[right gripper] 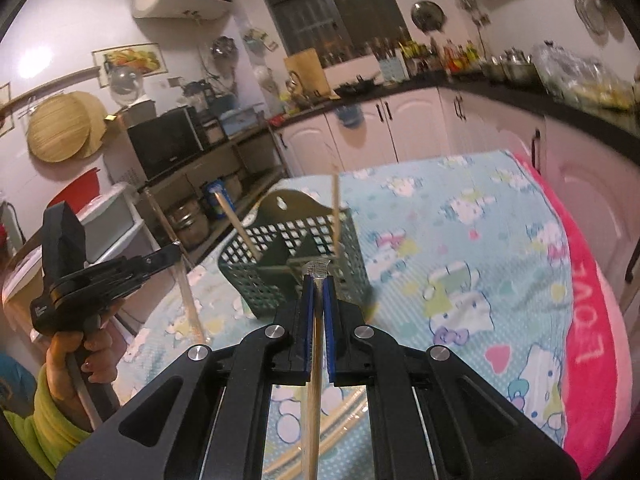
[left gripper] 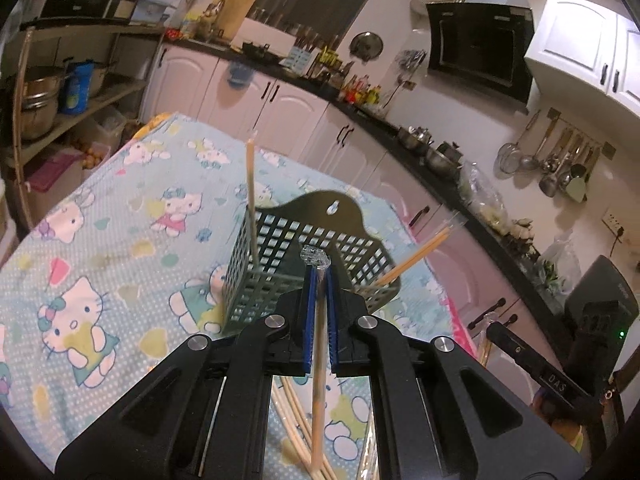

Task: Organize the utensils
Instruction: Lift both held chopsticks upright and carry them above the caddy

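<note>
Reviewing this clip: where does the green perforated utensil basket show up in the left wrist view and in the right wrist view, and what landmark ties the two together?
Left wrist: green utensil basket sits at centre, just beyond the fingers, one chopstick upright in it.
Right wrist: the basket sits at centre, slightly left, just beyond the fingers.
Shared landmark: the Hello Kitty tablecloth under the basket.

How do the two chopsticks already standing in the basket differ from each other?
In the left wrist view, the pale chopstick stands nearly upright at the left corner of the basket; the orange chopstick leans far out over its right side. The pale one sits bare; the orange one's tip appears sleeved in clear wrap. Both are thin wooden sticks with lower ends inside the basket.
</note>
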Motion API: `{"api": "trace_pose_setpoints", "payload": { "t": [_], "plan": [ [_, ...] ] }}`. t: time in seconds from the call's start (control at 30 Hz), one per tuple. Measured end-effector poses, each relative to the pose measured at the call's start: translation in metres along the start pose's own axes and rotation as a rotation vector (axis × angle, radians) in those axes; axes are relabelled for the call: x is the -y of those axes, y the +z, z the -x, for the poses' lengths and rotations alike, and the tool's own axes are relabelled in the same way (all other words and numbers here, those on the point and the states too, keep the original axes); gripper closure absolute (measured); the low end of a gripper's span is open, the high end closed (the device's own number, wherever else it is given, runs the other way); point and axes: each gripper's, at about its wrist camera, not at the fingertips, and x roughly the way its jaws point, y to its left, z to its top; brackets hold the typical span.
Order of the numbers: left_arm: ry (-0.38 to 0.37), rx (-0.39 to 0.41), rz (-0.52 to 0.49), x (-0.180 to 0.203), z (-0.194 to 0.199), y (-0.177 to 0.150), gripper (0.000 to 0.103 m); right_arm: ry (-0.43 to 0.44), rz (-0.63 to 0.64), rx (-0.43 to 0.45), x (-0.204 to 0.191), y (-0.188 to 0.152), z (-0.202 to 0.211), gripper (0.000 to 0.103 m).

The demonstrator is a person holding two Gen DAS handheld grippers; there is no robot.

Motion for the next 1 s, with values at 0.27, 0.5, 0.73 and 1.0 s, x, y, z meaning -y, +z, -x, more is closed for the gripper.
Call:
{"api": "trace_pose_setpoints", "payload": {
  "t": [0.27, 0.5, 0.73, 1.0],
  "plan": [
    [-0.020, 0.045, -0.020, 0.009, 0.012, 0.014, 0.102, 0.028, 0.057, 0.066, -0.028, 0.016, 0.006, 0.098],
    [-0.022, 0.107, -0.055, 0.022, 0.023, 0.035, 0.102, 0.044, 0.101, 0.138, -0.048, 0.038, 0.007, 0.098],
    [-0.017, 0.162, -0.086, 0.033, 0.029, 0.053, 0.102, 0.046, 0.123, 0.208, -0.057, 0.057, 0.005, 0.098],
    [-0.019, 0.190, -0.098, 0.040, 0.024, 0.068, 0.102, 0.040, 0.121, 0.258, -0.060, 0.079, -0.003, 0.098]
  ]
}}
